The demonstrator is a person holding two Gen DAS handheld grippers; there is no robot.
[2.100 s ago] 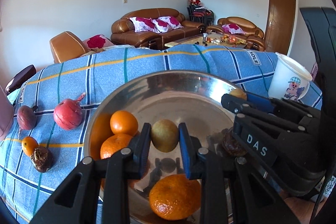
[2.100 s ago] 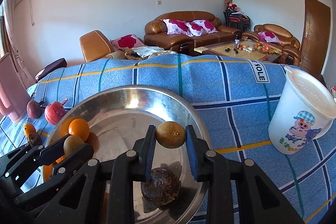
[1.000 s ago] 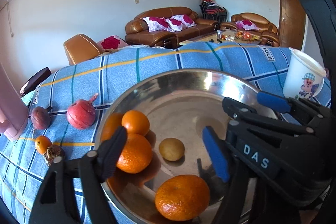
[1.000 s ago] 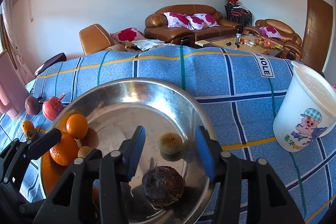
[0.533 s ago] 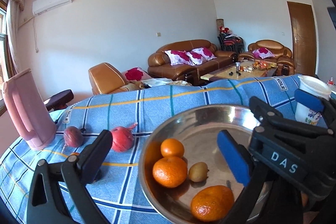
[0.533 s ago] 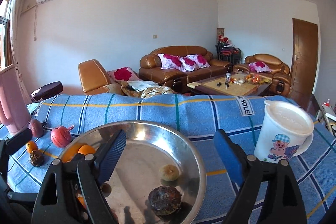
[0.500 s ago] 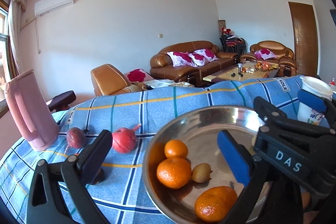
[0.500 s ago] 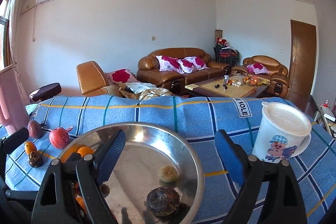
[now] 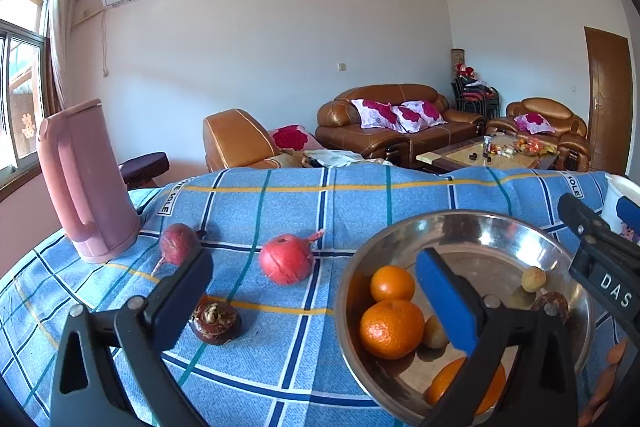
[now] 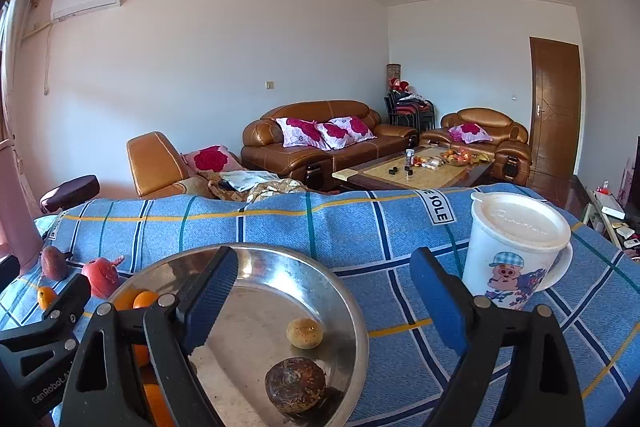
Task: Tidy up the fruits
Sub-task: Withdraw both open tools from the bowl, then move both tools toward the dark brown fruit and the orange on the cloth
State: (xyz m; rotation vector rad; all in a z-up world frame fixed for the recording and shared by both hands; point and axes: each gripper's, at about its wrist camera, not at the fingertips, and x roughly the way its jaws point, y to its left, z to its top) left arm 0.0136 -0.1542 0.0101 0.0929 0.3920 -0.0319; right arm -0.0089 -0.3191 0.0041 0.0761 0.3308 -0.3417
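Above the steel bowl (image 10: 352,307) of fruit, left tongs (image 9: 312,291) and right tongs (image 10: 324,291) both gape wide, gripping nothing.

The worktop (image 9: 360,195) is draped in a blue checked cloth (image 10: 360,227) with yellow, teal and navy lines. At its left end a pink jug (image 9: 86,183) stands upright, a dark red root vegetable (image 9: 178,249) just beside its base. Nearer the middle lies a red pomegranate (image 9: 286,259), and closer to the front edge a dark brown mangosteen (image 9: 215,323) and a small orange fruit (image 10: 45,297). To the right sits a steel bowl (image 10: 344,291) with fruit inside. Well apart from it, at the right end, a lidded white cup with a cartoon pig (image 10: 516,251) stands upright.
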